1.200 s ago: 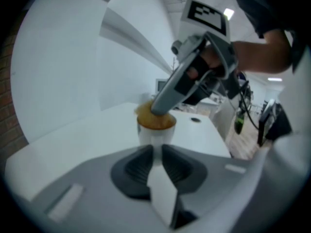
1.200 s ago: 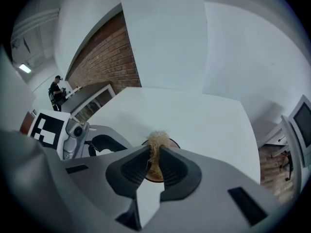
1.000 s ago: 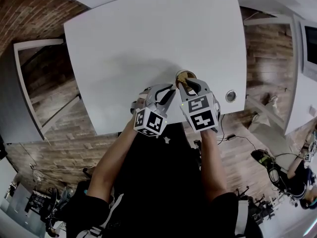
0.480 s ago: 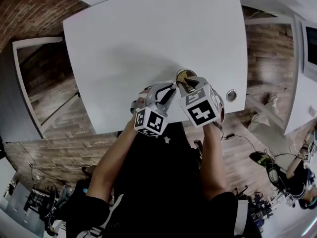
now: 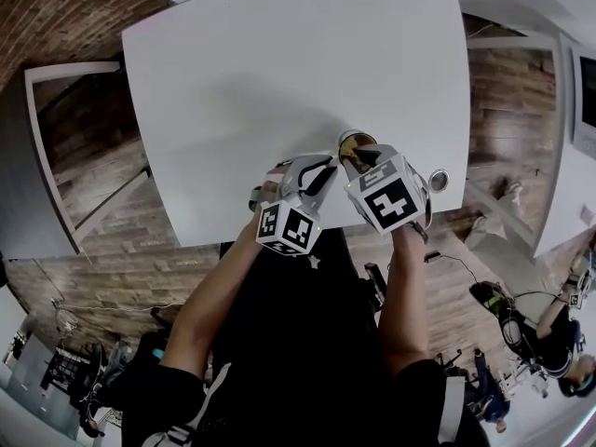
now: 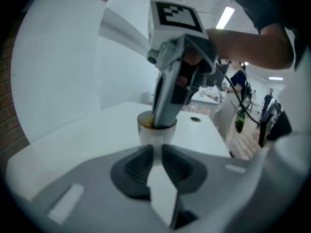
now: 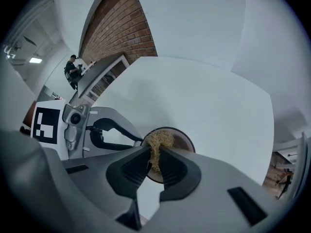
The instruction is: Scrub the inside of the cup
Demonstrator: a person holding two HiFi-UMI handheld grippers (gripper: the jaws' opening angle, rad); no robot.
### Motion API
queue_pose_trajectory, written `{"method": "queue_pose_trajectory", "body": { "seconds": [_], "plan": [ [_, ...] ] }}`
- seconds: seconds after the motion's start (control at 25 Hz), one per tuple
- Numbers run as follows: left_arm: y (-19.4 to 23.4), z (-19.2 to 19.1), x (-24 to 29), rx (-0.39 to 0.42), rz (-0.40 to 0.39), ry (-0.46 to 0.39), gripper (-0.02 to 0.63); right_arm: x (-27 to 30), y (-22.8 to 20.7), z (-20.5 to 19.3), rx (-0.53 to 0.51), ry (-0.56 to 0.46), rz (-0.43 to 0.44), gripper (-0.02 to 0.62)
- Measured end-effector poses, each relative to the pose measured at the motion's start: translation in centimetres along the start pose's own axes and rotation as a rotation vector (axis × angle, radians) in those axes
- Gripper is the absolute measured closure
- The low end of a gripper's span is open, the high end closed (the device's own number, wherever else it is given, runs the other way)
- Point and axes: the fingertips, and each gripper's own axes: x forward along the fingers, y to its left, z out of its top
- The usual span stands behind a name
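Observation:
A white cup [image 5: 350, 141] with a brown inside stands near the front edge of the white table [image 5: 279, 63]. My left gripper [image 5: 328, 168] reaches it from the left. Its jaws are shut on the cup's near side [image 6: 148, 132], and a white strip shows between the pads. My right gripper [image 5: 358, 156] points steeply down into the cup's mouth. It is shut on a tan fibrous scrubber [image 7: 158, 142], which sits inside the cup [image 7: 183, 141] against the near-left wall. The left gripper view shows the right gripper [image 6: 163, 123] entering the cup from above.
A round cable hole [image 5: 436, 180] is set in the table just right of the cup. The table's front edge runs close below both grippers. The floor around it is wooden [image 5: 102, 184], and people sit far off at the lower right [image 5: 549, 333].
The right gripper has tipped steeper over the cup, and its marker cube has swung a little to the right. The left gripper and the cup have stayed still.

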Motion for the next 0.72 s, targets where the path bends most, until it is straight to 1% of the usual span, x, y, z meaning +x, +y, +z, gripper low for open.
{"method": "queue_pose_trajectory", "body": {
  "seconds": [0.16,0.24,0.32,0.4,0.48,0.6,0.72],
  "plan": [
    [0.0,0.0,0.0,0.003,0.004,-0.002,0.546,0.7,-0.6,0.0,0.029,0.018,0.010,0.554],
    [-0.1,0.0,0.0,0.002,0.006,-0.003,0.546,1.0,-0.7,-0.1,0.020,0.015,-0.009,0.554],
    [-0.1,0.0,0.1,-0.002,0.006,-0.004,0.546,0.8,-1.0,0.0,-0.015,-0.002,-0.062,0.554],
    [-0.2,0.1,0.2,-0.002,0.007,-0.005,0.546,-0.1,-1.4,-0.2,-0.038,-0.032,-0.132,0.554],
    [-0.3,0.1,0.2,-0.002,0.008,-0.004,0.546,-1.7,-1.5,-0.2,-0.053,-0.073,-0.198,0.554],
    [-0.2,0.1,0.2,-0.003,0.009,-0.004,0.546,-4.8,-1.3,0.5,-0.104,-0.127,-0.289,0.554],
    [-0.1,0.1,0.1,-0.008,0.011,-0.006,0.546,-6.1,-1.3,1.0,-0.172,-0.159,-0.348,0.554]
  ]
}}
